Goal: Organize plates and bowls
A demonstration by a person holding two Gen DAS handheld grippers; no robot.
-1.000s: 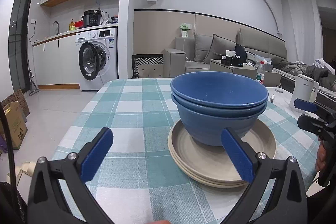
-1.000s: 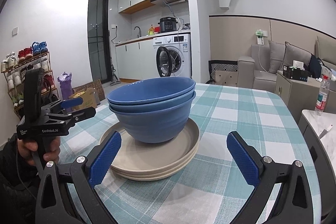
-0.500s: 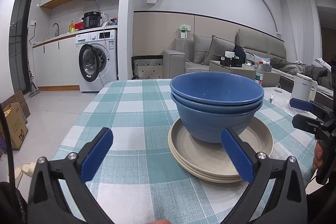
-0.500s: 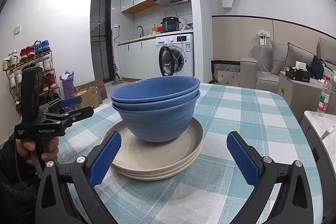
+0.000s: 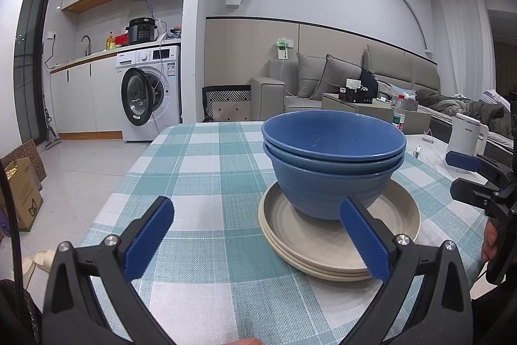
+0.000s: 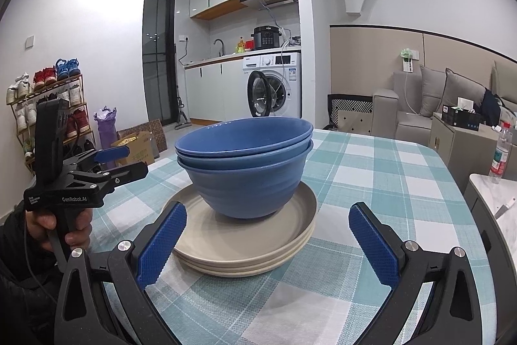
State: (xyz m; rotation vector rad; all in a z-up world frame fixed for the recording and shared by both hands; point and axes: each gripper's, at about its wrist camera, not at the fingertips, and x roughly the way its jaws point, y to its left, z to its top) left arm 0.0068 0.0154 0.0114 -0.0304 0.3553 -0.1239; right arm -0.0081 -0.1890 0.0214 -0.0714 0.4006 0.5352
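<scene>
Two nested blue bowls point(image 5: 332, 164) stand on a stack of beige plates point(image 5: 326, 244) on the checked tablecloth point(image 5: 206, 170). The same bowls point(image 6: 245, 164) and plates point(image 6: 245, 248) show in the right wrist view. My left gripper point(image 5: 257, 235) is open and empty, just short of the plates, which lie to its right. My right gripper point(image 6: 266, 244) is open and empty, with the plate stack between its blue fingers. Each gripper also shows from the side in the other view: the right one point(image 5: 465, 173) and the left one point(image 6: 119, 160).
The table edge runs along the left, with floor, cardboard boxes point(image 5: 19, 189) and a washing machine point(image 5: 148, 92) beyond. A white kettle point(image 5: 465, 138) stands on a side surface to the right. A sofa point(image 5: 339, 83) lies behind the table.
Both grippers have drawn back a little and risen slightly, so the bowls and plates sit a bit farther off. The jaws stay open. The stack has not moved.
</scene>
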